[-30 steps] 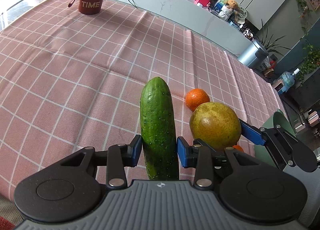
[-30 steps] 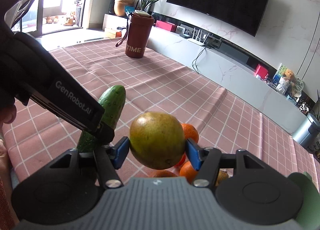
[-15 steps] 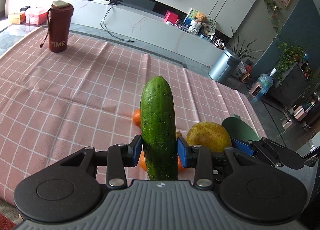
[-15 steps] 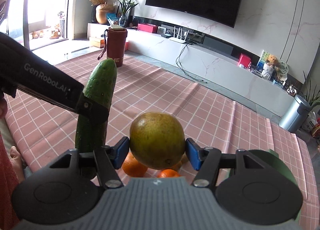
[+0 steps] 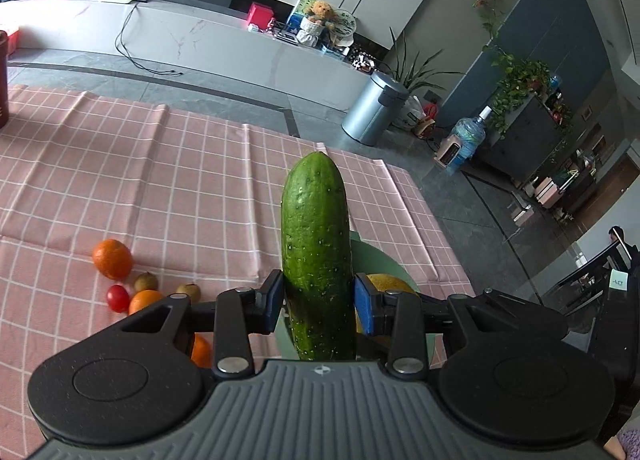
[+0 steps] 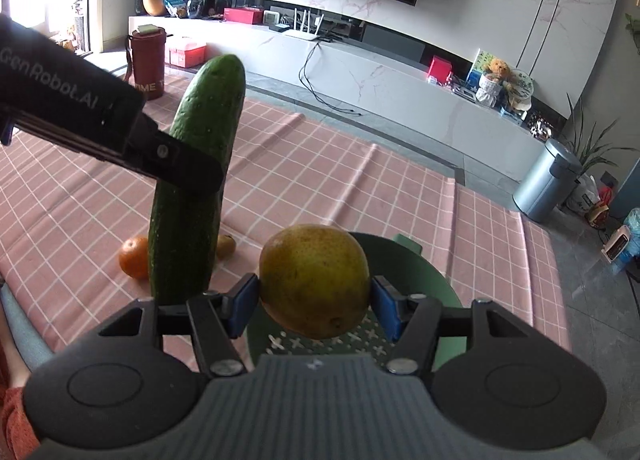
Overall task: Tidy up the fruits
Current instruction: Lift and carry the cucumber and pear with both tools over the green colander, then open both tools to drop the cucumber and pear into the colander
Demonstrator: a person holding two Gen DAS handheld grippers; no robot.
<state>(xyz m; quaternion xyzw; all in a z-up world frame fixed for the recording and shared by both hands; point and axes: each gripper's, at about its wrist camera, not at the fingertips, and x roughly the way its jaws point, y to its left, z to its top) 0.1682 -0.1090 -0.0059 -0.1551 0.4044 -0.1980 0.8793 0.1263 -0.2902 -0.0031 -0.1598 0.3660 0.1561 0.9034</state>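
Observation:
My left gripper point(image 5: 318, 306) is shut on a green cucumber point(image 5: 316, 252) and holds it above the pink checked tablecloth; the cucumber also shows in the right wrist view point(image 6: 196, 180). My right gripper point(image 6: 314, 306) is shut on a yellow-green pear point(image 6: 314, 280) and holds it above a green perforated basket point(image 6: 420, 280). The basket's rim point(image 5: 380, 256) and a bit of the pear point(image 5: 394, 284) peek from behind the cucumber in the left wrist view. Loose fruit lies on the cloth: oranges point(image 5: 112, 258), a cherry tomato point(image 5: 118, 298) and small brown fruits point(image 5: 145, 281).
A maroon tumbler point(image 6: 147, 62) stands at the far side of the table. The table's far edge point(image 5: 224, 116) drops to a grey floor with a silver bin point(image 5: 374, 108). An orange point(image 6: 134, 258) lies left of the basket.
Both grippers have swung to the right with their fruit. The green basket now sits under the pear, and the loose fruit has slid to the left of the left view.

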